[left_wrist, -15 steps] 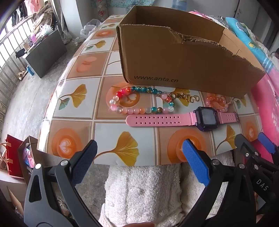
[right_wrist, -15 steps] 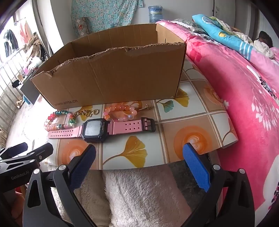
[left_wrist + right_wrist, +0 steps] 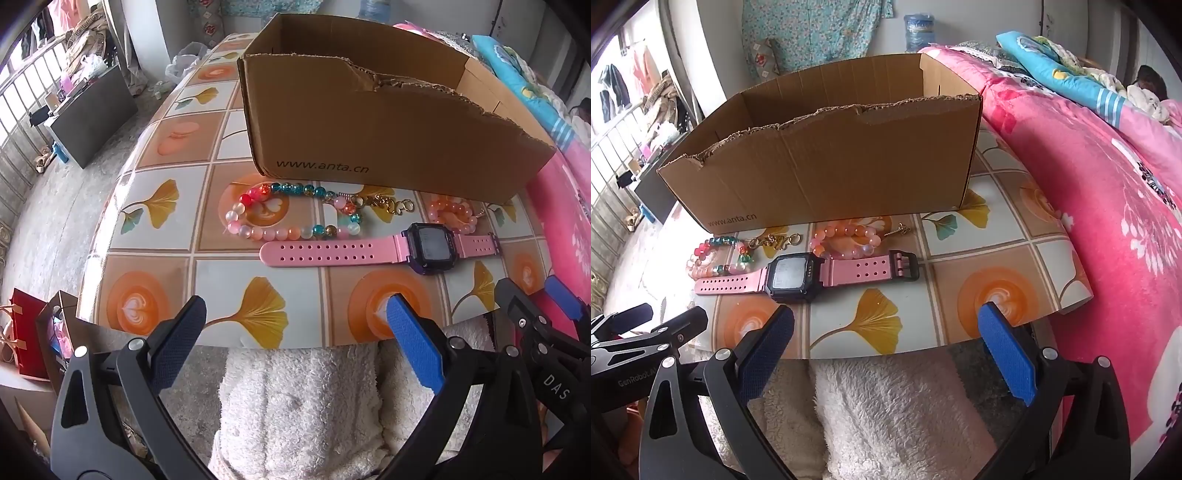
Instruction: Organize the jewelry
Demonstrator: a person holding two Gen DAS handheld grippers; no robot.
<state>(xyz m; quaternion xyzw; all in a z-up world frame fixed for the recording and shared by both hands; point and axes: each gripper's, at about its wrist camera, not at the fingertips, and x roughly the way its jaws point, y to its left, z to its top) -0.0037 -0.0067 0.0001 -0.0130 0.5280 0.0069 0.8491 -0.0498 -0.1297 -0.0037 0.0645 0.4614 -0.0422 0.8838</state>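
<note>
My left tongs [image 3: 295, 339] are spread wide with nothing between the pads, hanging over the near edge of the table [image 3: 155, 266], short of the watch [image 3: 428, 251]. My right tongs [image 3: 886, 343] are just as wide and just as empty, also at the near edge, with the watch beyond them. In the left view the right tongs show at the far right; in the right view the left tongs sit low on the left, so the two are side by side.

Against half a second ago, almost nothing has changed. Both views frame the table the same way, the jewelry lies where it lay, and both tongs keep their wide spread. I read that as the task not yet started: I am poised, not committed to a pick.

Taking the watch as my landmark: it lies flat, strap stretched along the table edge, closest of everything to me. Just behind its long strap lies the colourful bead bracelet [image 3: 291, 214], its near beads touching or nearly touching the strap. Behind the watch face is the gold chain [image 3: 384, 203], and behind the buckle end the peach bead bracelet [image 3: 846, 240]. Behind all of them stands the open box [image 3: 831, 177], the likely destination. It looks empty from here, though I cannot see its floor.

The watch seems the easiest first grab.
</note>
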